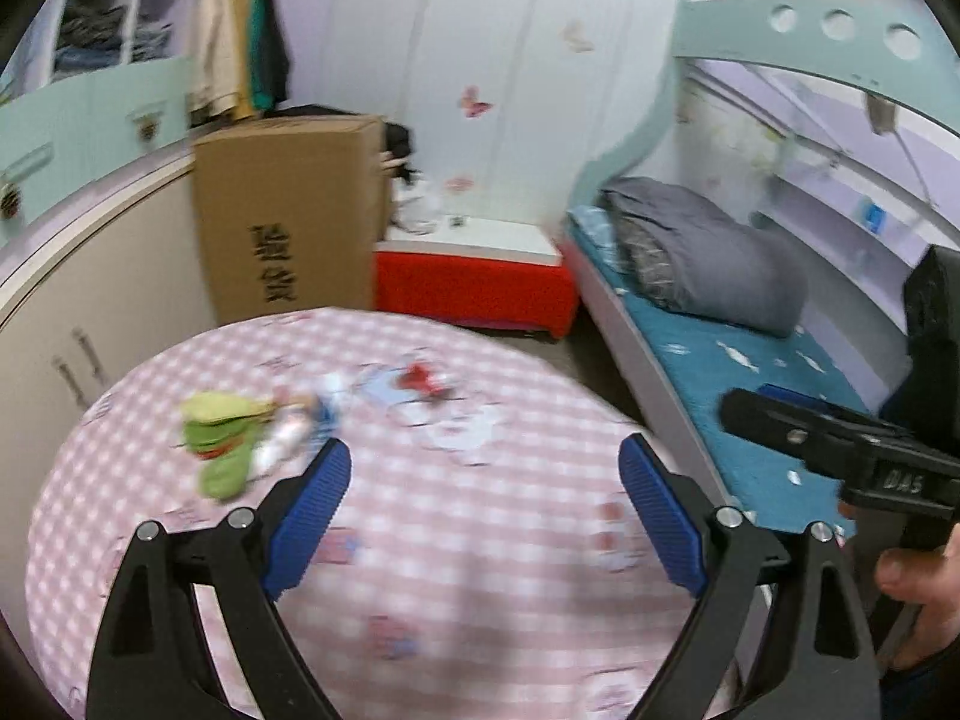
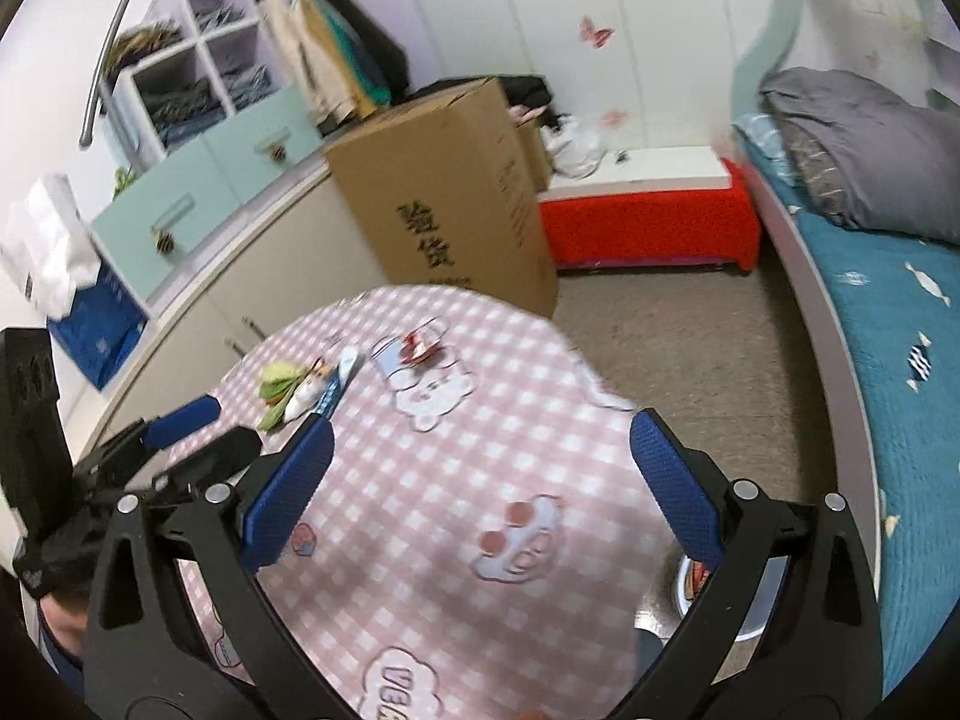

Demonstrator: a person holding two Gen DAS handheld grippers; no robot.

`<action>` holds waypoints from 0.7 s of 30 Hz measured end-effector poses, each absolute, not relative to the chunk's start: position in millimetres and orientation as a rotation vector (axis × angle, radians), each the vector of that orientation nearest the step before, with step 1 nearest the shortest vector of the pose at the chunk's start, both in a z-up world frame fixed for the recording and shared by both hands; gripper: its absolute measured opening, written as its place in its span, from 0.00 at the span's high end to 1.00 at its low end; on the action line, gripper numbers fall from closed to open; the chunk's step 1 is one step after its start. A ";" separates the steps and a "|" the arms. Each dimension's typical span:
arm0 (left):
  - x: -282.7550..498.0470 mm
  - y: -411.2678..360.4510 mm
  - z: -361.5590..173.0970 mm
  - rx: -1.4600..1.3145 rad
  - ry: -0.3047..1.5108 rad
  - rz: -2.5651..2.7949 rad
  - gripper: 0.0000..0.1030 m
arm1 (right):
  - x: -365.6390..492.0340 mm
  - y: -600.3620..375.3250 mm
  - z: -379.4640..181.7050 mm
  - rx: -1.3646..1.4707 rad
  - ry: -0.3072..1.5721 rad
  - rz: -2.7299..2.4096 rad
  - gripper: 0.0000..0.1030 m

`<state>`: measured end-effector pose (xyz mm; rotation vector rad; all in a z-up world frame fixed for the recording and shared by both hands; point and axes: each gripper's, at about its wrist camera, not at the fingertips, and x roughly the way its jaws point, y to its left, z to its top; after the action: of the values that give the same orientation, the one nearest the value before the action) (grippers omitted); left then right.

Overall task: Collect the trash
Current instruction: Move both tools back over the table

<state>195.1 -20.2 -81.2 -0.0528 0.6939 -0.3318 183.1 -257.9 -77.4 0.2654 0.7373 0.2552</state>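
Now both claws hang over the round desk [image 2: 456, 480] with its pink checked cloth. The left claw [image 1: 485, 498] is released, its blue pads spread wide with nothing between them, and the right claw [image 2: 480, 483] is released and bare too. The trash sits on the far left part of the desk: a green wrapper [image 1: 219, 441], a white and blue wrapper [image 1: 294, 432] touching it, and a small red scrap [image 1: 423, 381] lying apart nearer the middle. The left view is blurred, so the labels cannot be read. Behind the desk stands a cardboard box [image 2: 444, 192], with a red bench [image 2: 648, 222] beside it. A bed [image 1: 738, 396] with a teal cover runs along the right.
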 end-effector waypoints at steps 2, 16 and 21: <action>207.0 6.8 -88.1 -0.069 0.699 -0.287 0.14 | 193.7 -243.4 -83.2 0.247 0.758 0.273 0.06; 304.1 101.8 -151.1 0.027 0.795 -0.158 0.14 | 277.7 -178.7 -115.1 0.158 0.835 0.320 0.06; 320.8 95.5 -166.9 0.109 0.807 -0.194 0.14 | 308.8 -155.3 -126.0 0.082 0.847 0.312 0.06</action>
<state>320.8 95.5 -166.9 0.1088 0.8074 -0.1940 308.8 -155.3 -126.0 0.0819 0.8471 0.3122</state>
